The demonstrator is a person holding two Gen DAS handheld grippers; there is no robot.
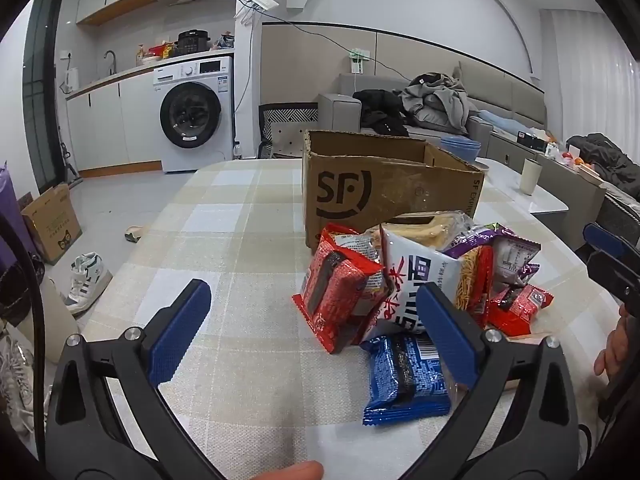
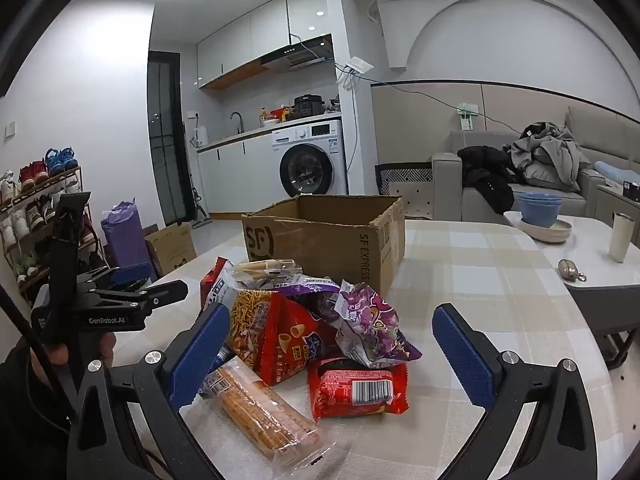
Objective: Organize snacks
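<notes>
Heaped snack packets (image 2: 320, 332) on checked tablecloth, before open cardboard box (image 2: 328, 232)

Left gripper (image 1: 312, 328): black angular plastic arms, triangular cut-outs in each arm, silver round screws at pivot joints. Fingers (image 1: 180, 332): flat blue pads, fine knurled texture. Right gripper (image 2: 332, 356): identical build, black frame, blue textured pads (image 2: 464, 356), silver screw heads. White "GenRobot.AI" lettering on left gripper body, seen from right wrist view. Thin black cable alongside handle. Dark sleeve at left wrist.
</notes>
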